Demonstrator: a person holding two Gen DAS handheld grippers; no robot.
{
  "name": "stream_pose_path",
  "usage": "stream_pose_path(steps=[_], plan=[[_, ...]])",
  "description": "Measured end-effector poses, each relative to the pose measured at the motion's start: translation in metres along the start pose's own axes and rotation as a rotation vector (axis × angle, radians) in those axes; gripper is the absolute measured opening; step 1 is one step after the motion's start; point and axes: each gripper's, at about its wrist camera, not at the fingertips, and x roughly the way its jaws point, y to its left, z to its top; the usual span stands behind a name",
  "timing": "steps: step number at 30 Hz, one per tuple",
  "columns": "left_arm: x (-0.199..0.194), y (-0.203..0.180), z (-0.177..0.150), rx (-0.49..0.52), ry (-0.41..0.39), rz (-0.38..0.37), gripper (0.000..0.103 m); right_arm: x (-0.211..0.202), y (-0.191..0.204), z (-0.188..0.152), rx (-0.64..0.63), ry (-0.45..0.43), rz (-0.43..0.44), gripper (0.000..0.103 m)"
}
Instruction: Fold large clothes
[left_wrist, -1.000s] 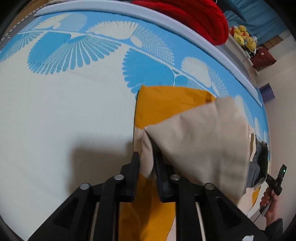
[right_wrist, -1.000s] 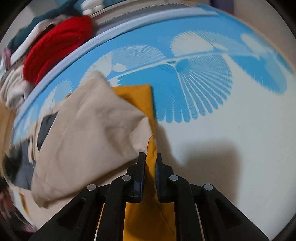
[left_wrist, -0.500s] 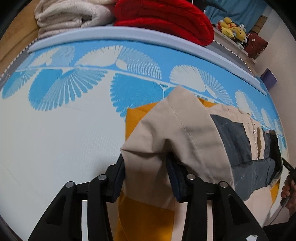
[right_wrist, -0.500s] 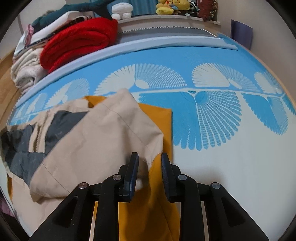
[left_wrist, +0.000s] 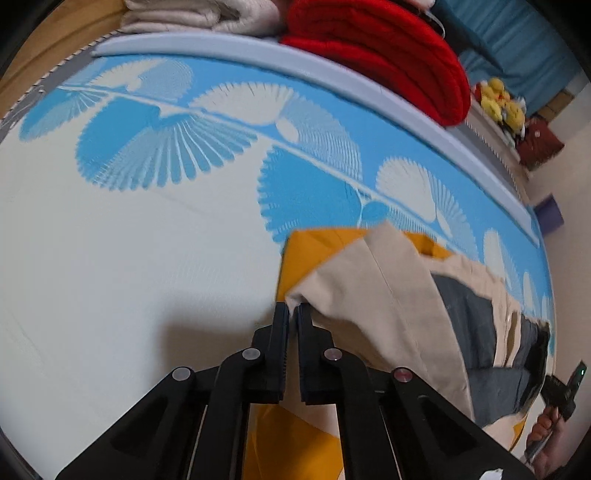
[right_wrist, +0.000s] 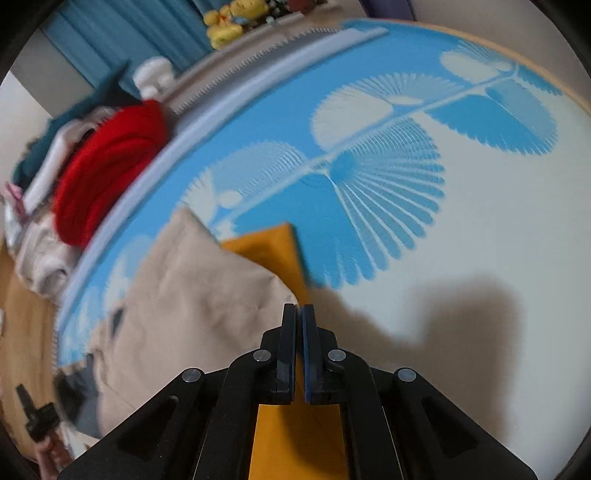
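Left wrist view: a blue-and-white fan-print mat (left_wrist: 155, 236) fills the scene, with the beige, grey and mustard jacket (left_wrist: 391, 295) spread from centre toward 4 o'clock and a red knit pile (left_wrist: 376, 51) at 1 o'clock. At 6 o'clock the left gripper (left_wrist: 292, 314) is nearly closed, pinching a beige corner. Right wrist view: the right gripper (right_wrist: 299, 314) is closed at the jacket's (right_wrist: 192, 302) edge; whether it holds cloth, I cannot tell.

Beige, mustard and grey jacket (left_wrist: 388, 295) — blue-and-cream fan-patterned mat (left_wrist: 147, 206) — red knit (left_wrist: 388, 59).
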Motion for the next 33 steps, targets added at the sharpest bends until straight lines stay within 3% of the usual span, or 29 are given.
stream_pose_path(steps=[2, 4, 6, 8, 14, 15, 16, 17, 18, 20, 24, 26, 28, 29, 31, 32, 33], plan=[[0.004, -0.007, -0.003, 0.036, 0.021, 0.010, 0.014, 0.002, 0.013, -0.003, -0.081, 0.004, -0.030, 0.006], [0.006, -0.013, -0.007, 0.069, 0.027, 0.015, 0.040, 0.001, 0.028, -0.006, -0.168, -0.003, -0.042, 0.011], [0.008, -0.020, -0.010, 0.102, 0.025, 0.032, 0.047, -0.001, 0.041, -0.009, -0.235, -0.010, -0.031, 0.045], [0.010, -0.029, -0.011, 0.137, 0.016, 0.050, 0.048, -0.003, 0.047, -0.012, -0.270, -0.026, -0.020, 0.056], [0.006, -0.038, -0.009, 0.170, -0.043, 0.037, 0.046, 0.002, 0.072, -0.025, -0.448, -0.036, -0.090, 0.056], [0.005, -0.039, -0.008, 0.168, -0.054, 0.027, 0.042, 0.001, 0.074, -0.026, -0.470, -0.049, -0.104, 0.051], [0.005, -0.039, -0.006, 0.166, -0.060, 0.019, 0.030, 0.000, 0.076, -0.026, -0.482, -0.060, -0.110, 0.043], [0.004, -0.039, -0.005, 0.168, -0.067, 0.004, 0.021, -0.001, 0.077, -0.025, -0.490, -0.065, -0.101, 0.013], [0.003, -0.039, -0.003, 0.167, -0.071, -0.001, 0.007, -0.002, 0.078, -0.024, -0.491, -0.068, -0.090, 0.003], [-0.004, -0.034, 0.001, 0.141, -0.107, -0.022, 0.003, -0.008, 0.079, -0.019, -0.468, -0.108, -0.078, 0.000], [-0.018, -0.012, 0.014, 0.036, -0.190, -0.024, 0.001, -0.033, 0.054, 0.007, -0.208, -0.224, 0.034, 0.000], [-0.012, -0.003, 0.017, -0.006, -0.166, -0.016, 0.000, -0.030, 0.036, 0.016, -0.107, -0.227, -0.007, 0.000], [0.002, 0.006, 0.017, -0.049, -0.087, -0.036, 0.000, -0.019, 0.024, 0.019, -0.078, -0.181, -0.076, 0.000], [0.008, 0.010, 0.017, -0.072, -0.048, -0.061, 0.002, -0.015, 0.021, 0.020, -0.080, -0.159, -0.080, 0.001], [0.015, 0.014, 0.017, -0.099, 0.013, -0.091, 0.015, -0.009, 0.022, 0.022, -0.100, -0.108, -0.033, 0.004], [0.014, 0.014, 0.017, -0.100, 0.026, -0.098, 0.020, -0.007, 0.025, 0.022, -0.122, -0.089, 0.002, 0.008], [0.012, 0.015, 0.017, -0.098, 0.034, -0.106, 0.030, -0.006, 0.029, 0.022, -0.150, -0.075, 0.027, 0.022]])
